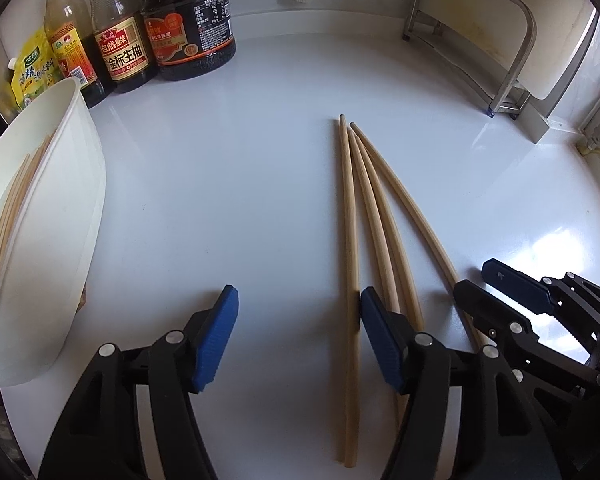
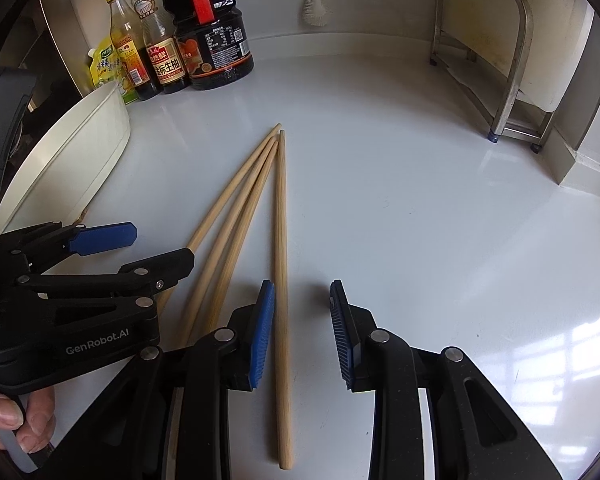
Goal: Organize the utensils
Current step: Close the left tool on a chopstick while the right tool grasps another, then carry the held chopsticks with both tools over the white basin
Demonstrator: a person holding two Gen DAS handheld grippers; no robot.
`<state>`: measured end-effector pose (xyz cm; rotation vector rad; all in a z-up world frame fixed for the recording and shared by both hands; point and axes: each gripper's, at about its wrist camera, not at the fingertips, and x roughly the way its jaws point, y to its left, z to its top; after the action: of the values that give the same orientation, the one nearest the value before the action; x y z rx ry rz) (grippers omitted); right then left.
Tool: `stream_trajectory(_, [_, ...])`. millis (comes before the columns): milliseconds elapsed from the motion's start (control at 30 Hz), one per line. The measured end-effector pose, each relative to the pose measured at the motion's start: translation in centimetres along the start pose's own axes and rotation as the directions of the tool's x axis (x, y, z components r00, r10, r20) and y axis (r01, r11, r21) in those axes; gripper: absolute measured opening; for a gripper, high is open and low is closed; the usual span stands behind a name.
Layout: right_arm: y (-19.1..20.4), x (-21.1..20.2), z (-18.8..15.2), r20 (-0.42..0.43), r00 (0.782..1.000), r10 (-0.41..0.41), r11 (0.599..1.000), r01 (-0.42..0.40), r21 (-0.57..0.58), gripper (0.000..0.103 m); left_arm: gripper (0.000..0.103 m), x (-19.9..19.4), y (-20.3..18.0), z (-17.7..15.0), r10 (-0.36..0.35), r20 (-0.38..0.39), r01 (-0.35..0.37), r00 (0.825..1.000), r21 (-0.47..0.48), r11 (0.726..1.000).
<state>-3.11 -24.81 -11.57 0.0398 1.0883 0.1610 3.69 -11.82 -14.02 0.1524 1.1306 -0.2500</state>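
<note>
Several wooden chopsticks (image 1: 350, 240) lie fanned out on the white counter (image 1: 220, 180), tips together at the far end. My left gripper (image 1: 300, 320) stands open over the counter. The leftmost chopstick runs just inside its right finger, and no pad presses it. My right gripper (image 2: 302, 320) is also open. The rightmost chopstick (image 2: 280, 240) passes beside its left pad (image 2: 262, 332), with a clear gap to the other pad. Each gripper shows in the other's view, the right gripper (image 1: 496, 288) and the left gripper (image 2: 162, 244). A white container (image 1: 60, 220) on the left holds more chopsticks (image 1: 12, 200).
Sauce and oil bottles (image 1: 120, 48) stand at the back left with a yellow pouch (image 1: 28, 72). A steel rack (image 1: 512, 60) occupies the back right corner, and a brush (image 2: 314, 8) hangs on the wall. A person's hand (image 2: 16, 420) grips the left tool's handle.
</note>
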Motion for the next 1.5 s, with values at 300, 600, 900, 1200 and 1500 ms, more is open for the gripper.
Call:
stream_trajectory(300, [0.8, 0.5, 0.1, -0.003, 1.0, -0.028, 0.998, 0.027, -0.065, 0.006, 0.017, -0.2, -1.1, 0.2, -0.018, 0.001, 0.018, 1.0, 0.042, 0.999])
stream_trajectory(600, [-0.7, 0.0, 0.6, -0.02, 0.999, 0.036, 0.997, -0.034, 0.063, 0.006, 0.007, -0.8, -0.7, -0.2, -0.103, -0.04, 0.104, 0.994, 0.018, 0.994])
stream_trajectory(900, [0.1, -2.9, 2.3, 0.017, 0.999, 0.047, 0.992, -0.048, 0.121, 0.006, 0.007, -4.3, 1.1, 0.7, -0.127, -0.012, 0.127, 0.992, 0.007, 0.992])
stream_trajectory(1200, [5.5, -6.0, 6.6, 0.084, 0.994, 0.067, 0.995, -0.074, 0.071, 0.006, 0.007, -9.4, 6.1, 2.9, -0.127, 0.101, 0.13, 0.987, -0.019, 0.991])
stream_trajectory(1500, [14.4, -6.0, 11.3, 0.121, 0.977, 0.173, 0.985, -0.172, -0.019, 0.006, 0.007, -13.4, 14.3, 4.2, -0.052, 0.196, 0.069, 0.979, -0.08, 0.994])
